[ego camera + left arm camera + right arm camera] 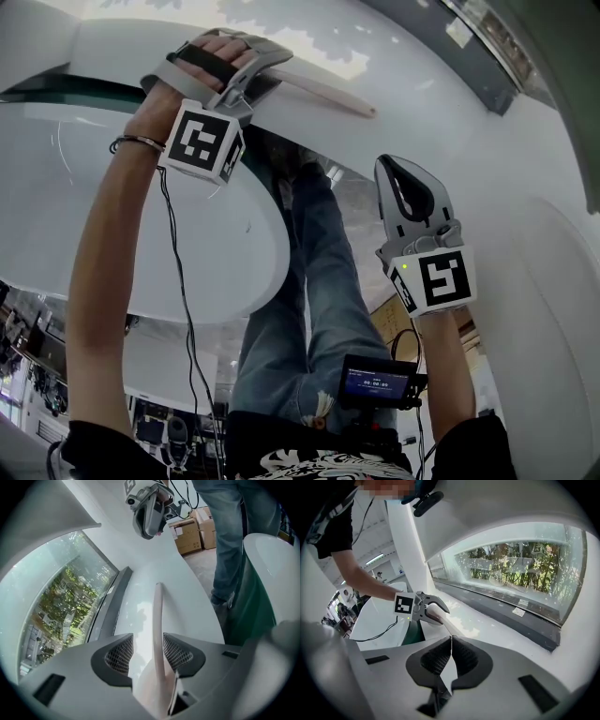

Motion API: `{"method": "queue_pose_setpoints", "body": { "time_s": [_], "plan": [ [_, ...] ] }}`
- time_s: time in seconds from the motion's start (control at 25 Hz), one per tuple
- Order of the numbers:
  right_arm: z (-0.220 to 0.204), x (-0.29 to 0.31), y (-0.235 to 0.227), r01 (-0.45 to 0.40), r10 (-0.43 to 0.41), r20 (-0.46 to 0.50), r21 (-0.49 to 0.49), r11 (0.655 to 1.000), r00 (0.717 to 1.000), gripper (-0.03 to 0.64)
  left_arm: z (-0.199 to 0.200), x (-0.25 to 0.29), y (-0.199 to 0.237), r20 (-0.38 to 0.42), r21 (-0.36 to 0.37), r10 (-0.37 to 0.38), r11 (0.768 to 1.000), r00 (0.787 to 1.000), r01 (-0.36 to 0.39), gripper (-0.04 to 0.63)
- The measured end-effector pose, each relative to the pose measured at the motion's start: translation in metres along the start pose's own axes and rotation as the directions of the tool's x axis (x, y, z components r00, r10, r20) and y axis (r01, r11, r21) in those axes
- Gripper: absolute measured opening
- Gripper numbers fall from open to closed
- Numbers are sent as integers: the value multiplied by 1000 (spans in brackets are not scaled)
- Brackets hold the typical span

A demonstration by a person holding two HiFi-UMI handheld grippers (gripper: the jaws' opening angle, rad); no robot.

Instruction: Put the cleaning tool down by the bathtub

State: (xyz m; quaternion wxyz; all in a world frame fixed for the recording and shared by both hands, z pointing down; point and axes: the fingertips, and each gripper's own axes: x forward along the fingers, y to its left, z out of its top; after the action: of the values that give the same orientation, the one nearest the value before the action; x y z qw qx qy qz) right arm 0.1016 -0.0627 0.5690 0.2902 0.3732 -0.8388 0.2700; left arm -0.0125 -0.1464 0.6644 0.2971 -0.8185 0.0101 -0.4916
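Left gripper view: left tongs (147,639), one, stand wide open, and the slim pale handle of the cleaning tool (158,616) runs between the two mesh pads. It sits nearer the right pad, and we see neither pad pressing on it. We count one cleaning tool. It lies lengthwise on the white ledge (187,588) under the window (61,606), its far end pointing away from the tongs. Right gripper view: right tongs (451,638), one, are closed, pad tips meeting and nothing between them; they hover over the same ledge, well apart from the tool. Head view: we list two tongs in all, each held in one hand and each with one marker cube (202,141), so two cubes. The white rounded tub (225,244), one, sits just beside the ledge on the person's left, and its outer side is dark green in the left gripper view. We also note one bracelet (136,142) on the left wrist, one black cable (183,291) hanging from the left tongs, one small lit screen (378,382) at the waist, and at least two cardboard boxes (187,534) on the floor behind the jeans-clad legs.
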Motion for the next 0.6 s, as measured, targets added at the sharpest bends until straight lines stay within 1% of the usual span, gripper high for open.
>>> {"method": "queue_pose_setpoints", "body": {
  "time_s": [0.16,0.36,0.44,0.48,0.52,0.56,0.6],
  "plan": [
    [0,0,-2,0,0,5,4,1000,1000,28,0,-5,3,2,-44,6,999,1000,-6,187],
    [0,-1,0,-1,1,4,8,1000,1000,28,6,-18,3,25,-41,7,999,1000,-6,186],
    [0,-1,2,-5,5,7,3,1000,1000,28,9,-25,5,40,-61,22,998,999,-19,187],
    [1,-1,3,-7,7,9,2,1000,1000,28,12,-30,9,60,-89,42,995,997,-36,186],
    [2,-1,4,-9,9,12,2,1000,1000,28,17,-36,15,88,-134,73,989,993,-61,184],
    [3,-1,4,-10,10,16,2,1000,1000,28,22,-43,22,115,-197,113,976,987,-89,173],
    [5,-2,5,-12,12,19,2,1000,1000,28,25,-49,29,130,-265,155,957,979,-116,166]
  ]
}}
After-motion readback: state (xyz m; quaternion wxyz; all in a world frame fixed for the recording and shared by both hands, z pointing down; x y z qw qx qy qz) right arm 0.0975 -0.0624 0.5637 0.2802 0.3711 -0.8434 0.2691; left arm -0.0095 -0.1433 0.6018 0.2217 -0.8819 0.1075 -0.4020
